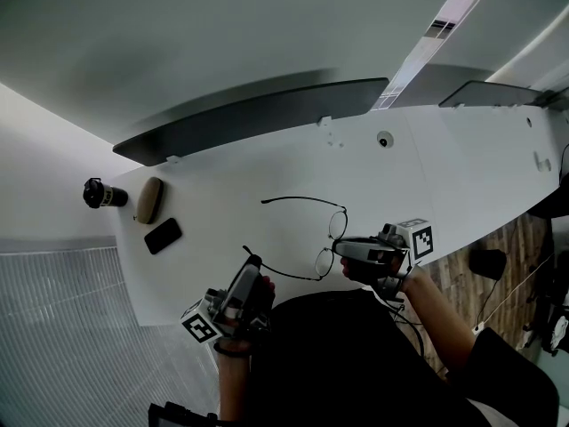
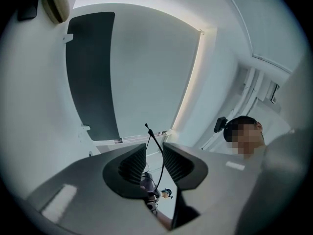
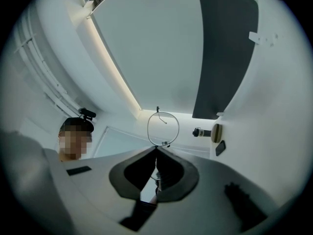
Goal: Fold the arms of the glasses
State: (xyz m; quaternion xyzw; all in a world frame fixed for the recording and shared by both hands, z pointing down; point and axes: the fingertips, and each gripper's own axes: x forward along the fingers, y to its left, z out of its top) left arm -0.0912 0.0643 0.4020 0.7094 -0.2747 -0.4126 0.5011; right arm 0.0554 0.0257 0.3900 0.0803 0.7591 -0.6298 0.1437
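The right gripper (image 1: 341,247), reaching in from 3 o'clock, is pinching the front of the glasses (image 1: 325,261) with its jaws pressed together on the thin rim, holding them over the 6 o'clock side of the white desk (image 1: 444,167). The left gripper (image 1: 252,263), at 7 o'clock of the glasses, is carrying its jaws spread, with the near temple arm (image 2: 152,136) running loosely between them. A black phone (image 1: 163,236), a tan case (image 1: 148,200) and a dark bottle (image 1: 102,194) are resting well apart toward 9 o'clock.
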